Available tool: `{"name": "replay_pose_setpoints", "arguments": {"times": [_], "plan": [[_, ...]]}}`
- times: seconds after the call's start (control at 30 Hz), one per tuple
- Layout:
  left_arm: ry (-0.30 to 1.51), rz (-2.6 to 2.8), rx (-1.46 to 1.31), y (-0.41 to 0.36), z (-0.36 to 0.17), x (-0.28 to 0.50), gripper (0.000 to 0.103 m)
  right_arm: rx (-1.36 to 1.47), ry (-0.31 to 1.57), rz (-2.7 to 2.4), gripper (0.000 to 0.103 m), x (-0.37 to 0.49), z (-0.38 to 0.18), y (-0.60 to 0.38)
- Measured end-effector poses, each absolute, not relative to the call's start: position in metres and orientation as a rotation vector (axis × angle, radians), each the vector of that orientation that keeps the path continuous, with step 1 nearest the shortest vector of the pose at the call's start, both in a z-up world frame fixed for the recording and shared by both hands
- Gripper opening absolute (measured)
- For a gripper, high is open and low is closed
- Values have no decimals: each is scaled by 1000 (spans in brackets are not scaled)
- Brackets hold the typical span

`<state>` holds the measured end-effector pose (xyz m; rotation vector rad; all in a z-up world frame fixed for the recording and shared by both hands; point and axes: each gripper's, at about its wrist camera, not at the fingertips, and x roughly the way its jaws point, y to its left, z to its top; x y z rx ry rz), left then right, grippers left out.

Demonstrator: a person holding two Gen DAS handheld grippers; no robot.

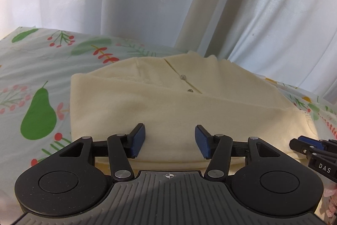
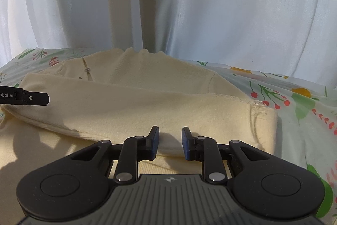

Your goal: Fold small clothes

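Note:
A cream knit garment (image 1: 168, 102) with small buttons lies partly folded on a fruit-print sheet; it also shows in the right wrist view (image 2: 147, 102). My left gripper (image 1: 169, 140) is open just above the garment's near folded edge, nothing between its blue pads. My right gripper (image 2: 170, 142) is open, narrower, over the near edge of the folded flap, with a fold of cloth rising between the pads. The right gripper's side shows at the right edge of the left wrist view (image 1: 311, 151). The left gripper's fingertip shows at the left of the right wrist view (image 2: 35, 98).
The sheet (image 1: 38, 81) with pears, leaves and red berries covers the surface around the garment; it also shows in the right wrist view (image 2: 299, 102). White curtains (image 1: 147, 3) hang right behind the far edge.

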<state>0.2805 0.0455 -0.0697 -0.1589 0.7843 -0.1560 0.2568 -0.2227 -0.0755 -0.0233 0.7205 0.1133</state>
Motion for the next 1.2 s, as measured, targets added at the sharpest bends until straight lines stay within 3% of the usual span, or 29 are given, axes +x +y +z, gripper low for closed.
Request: {"name": "replay_pose_setpoints", "arguments": {"times": [0.03, 0.73, 1.07, 1.2], "plan": [[795, -154, -161, 46, -67, 274, 71, -28, 731, 107, 22, 249, -73, -226], [979, -142, -257, 71, -36, 93, 73, 272, 941, 135, 23, 8, -64, -320], [1079, -35, -290, 113, -44, 22, 70, 475, 1057, 206, 24, -22, -88, -335], [1107, -22, -304, 120, -48, 9, 64, 511, 1055, 227, 24, -24, -91, -341]]}}
